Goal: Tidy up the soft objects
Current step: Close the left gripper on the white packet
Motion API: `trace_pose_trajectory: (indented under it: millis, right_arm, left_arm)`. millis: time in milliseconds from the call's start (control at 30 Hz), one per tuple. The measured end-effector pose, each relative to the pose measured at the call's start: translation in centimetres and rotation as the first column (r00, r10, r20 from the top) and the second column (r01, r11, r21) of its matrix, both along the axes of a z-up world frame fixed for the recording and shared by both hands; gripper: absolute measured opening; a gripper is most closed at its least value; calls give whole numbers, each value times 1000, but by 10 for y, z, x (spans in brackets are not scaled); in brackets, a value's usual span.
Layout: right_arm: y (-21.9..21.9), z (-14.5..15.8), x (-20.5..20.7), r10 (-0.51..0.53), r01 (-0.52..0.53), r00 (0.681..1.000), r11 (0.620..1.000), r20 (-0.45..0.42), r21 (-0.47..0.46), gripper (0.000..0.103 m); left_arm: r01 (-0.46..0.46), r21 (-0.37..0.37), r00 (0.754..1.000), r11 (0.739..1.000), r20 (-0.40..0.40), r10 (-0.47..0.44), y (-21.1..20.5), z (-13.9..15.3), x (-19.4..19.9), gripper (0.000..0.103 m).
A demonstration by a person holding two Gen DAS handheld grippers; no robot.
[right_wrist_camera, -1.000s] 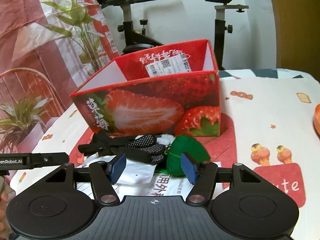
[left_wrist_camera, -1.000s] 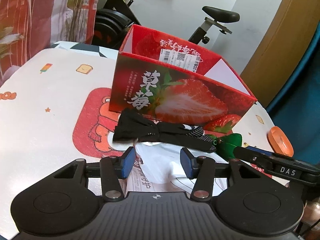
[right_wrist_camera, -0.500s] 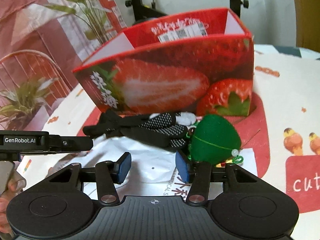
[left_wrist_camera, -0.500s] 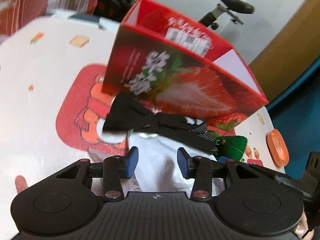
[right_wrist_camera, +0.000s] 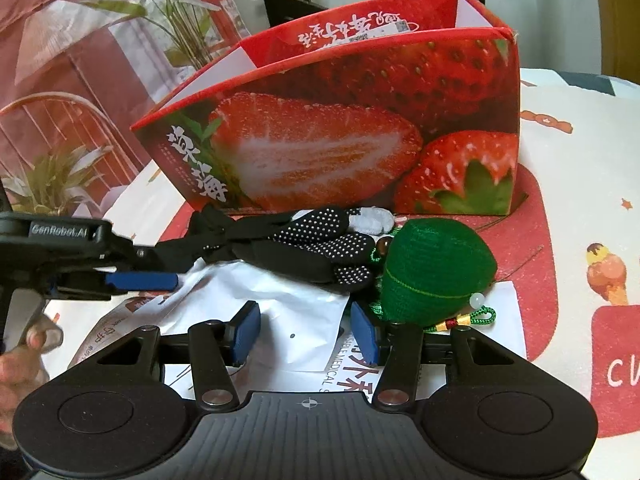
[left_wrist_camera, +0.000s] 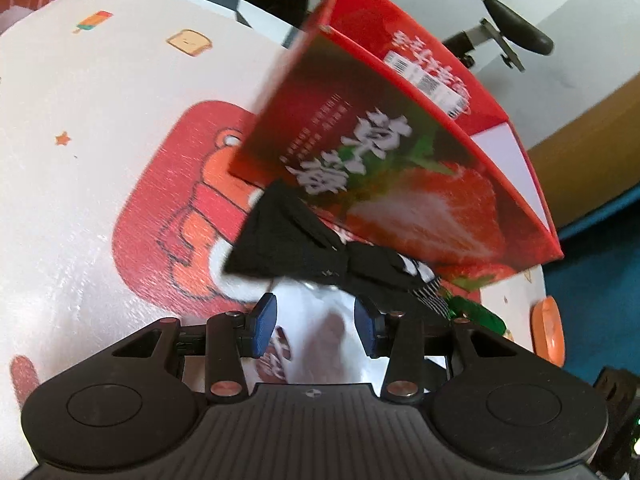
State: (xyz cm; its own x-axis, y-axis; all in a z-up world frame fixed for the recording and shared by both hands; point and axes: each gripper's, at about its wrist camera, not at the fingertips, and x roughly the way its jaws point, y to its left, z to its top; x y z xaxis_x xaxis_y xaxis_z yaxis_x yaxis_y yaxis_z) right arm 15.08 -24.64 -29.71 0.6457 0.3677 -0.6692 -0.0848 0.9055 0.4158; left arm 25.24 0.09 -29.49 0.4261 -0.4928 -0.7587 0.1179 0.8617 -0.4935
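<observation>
A red strawberry-print box (left_wrist_camera: 400, 184) (right_wrist_camera: 340, 152) stands open-topped on the table. In front of it lie black dotted gloves (left_wrist_camera: 304, 248) (right_wrist_camera: 304, 240), a green knitted pouch (right_wrist_camera: 432, 272) (left_wrist_camera: 476, 316) and a white plastic packet (left_wrist_camera: 320, 344) (right_wrist_camera: 272, 312). My left gripper (left_wrist_camera: 316, 330) is open, its pads hovering over the white packet just short of the gloves; it also shows at the left of the right wrist view (right_wrist_camera: 140, 280). My right gripper (right_wrist_camera: 306, 334) is open over the packet, its right pad beside the green pouch.
An orange object (left_wrist_camera: 548, 332) lies near the table's right edge. The tablecloth (left_wrist_camera: 100, 160) has cartoon prints. An exercise bike (left_wrist_camera: 508, 40) and a plant-print curtain (right_wrist_camera: 100, 60) stand behind the table.
Both grippers have moved forward and lower toward the pile. The left view has tilted and closed in on the gloves; the right gripper has come close to the green pouch.
</observation>
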Motion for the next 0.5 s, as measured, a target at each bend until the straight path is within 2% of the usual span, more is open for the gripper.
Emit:
trace_pose_trajectory:
  millis: [100,233,400,500]
  right_arm:
    - [-1,-1,-1,1,-1,1000,1000,2,3,47]
    - [-1,-2,-1,-1,1,1000,1000,6,6,47]
    - [0,-2,-2,-2,2,1000,1000,7,7,47]
    - [0,-2,-1,-3,3,1000,1000,5,8,46]
  left_arm:
    - [-27,20,1000,999,0,27,6,2,2,45]
    - [-37,0,999,999,-30,37,10,-4,5,45]
    - [46,-50,997,998,-55,-49,-5,-14,9,46]
    - [49,-56,996,997,-65,-53,-9,-20,13,46]
